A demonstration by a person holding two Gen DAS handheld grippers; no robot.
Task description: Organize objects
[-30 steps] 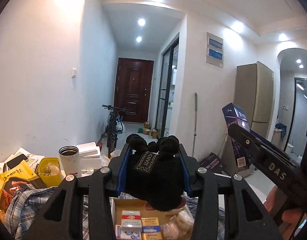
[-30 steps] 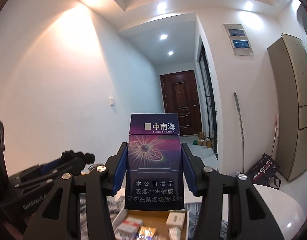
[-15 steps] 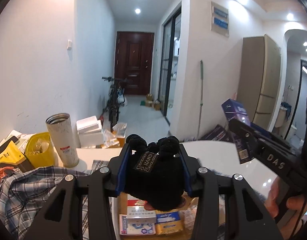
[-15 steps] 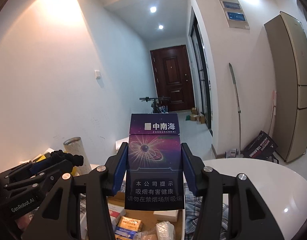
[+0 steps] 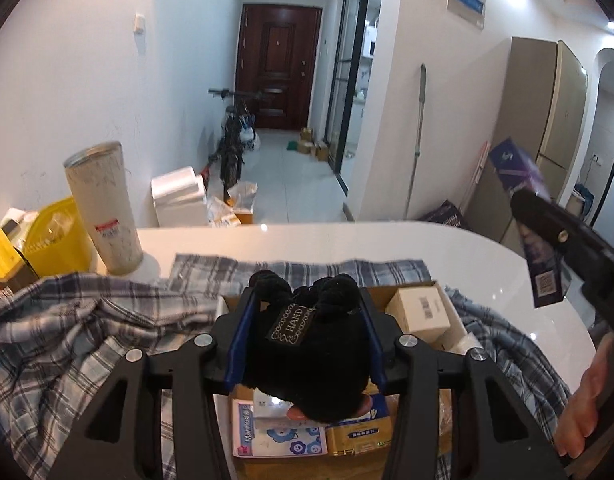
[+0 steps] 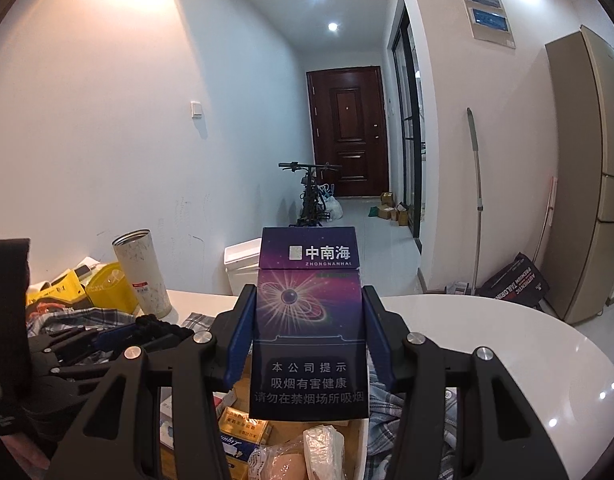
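A: Left gripper (image 5: pixel 305 312): blue pads pressed into both sides of a black knit glove (image 5: pixel 307 360). Woven tag on it, fingers bunched at the far end. Clamped.

B: Right gripper (image 6: pixel 305 320): pads tight on both long edges of a purple cigarette pack (image 6: pixel 309 332), upright, printed face toward the camera. From the left view the same pack (image 5: pixel 519 176) shows well off to the right, above the table edge.

A: Below both tools, an open cardboard box (image 5: pixel 403 290). A white carton (image 5: pixel 421 308) sits in its far right corner. Nearer: a tissue pack with blue flowers (image 5: pixel 279 436), a gold pack (image 5: pixel 359 436) beside it.

B: My side also shows a gold pack (image 6: pixel 243 428) and a crumpled clear bag (image 6: pixel 303 456) in the box. Little bare floor visible inside.

A: Surroundings. Plaid shirt (image 5: pixel 79 332) heaped around the box on the left, far and right sides, spread over the white table (image 5: pixel 307 240). Tall pale tumbler (image 5: pixel 105 208) stands upright at far left, a yellow container (image 5: pixel 59 236) just beside it.

B: The glove hides the middle of the box from the left camera; the pack hides it from mine. Whether either thing touches the contents, cannot tell.

A: A hand (image 5: pixel 587 404) at the right edge grips the other tool's handle.

B: Beyond the table: a bicycle (image 6: pixel 311 196) in the hallway, a dark door (image 6: pixel 347 128) behind it.
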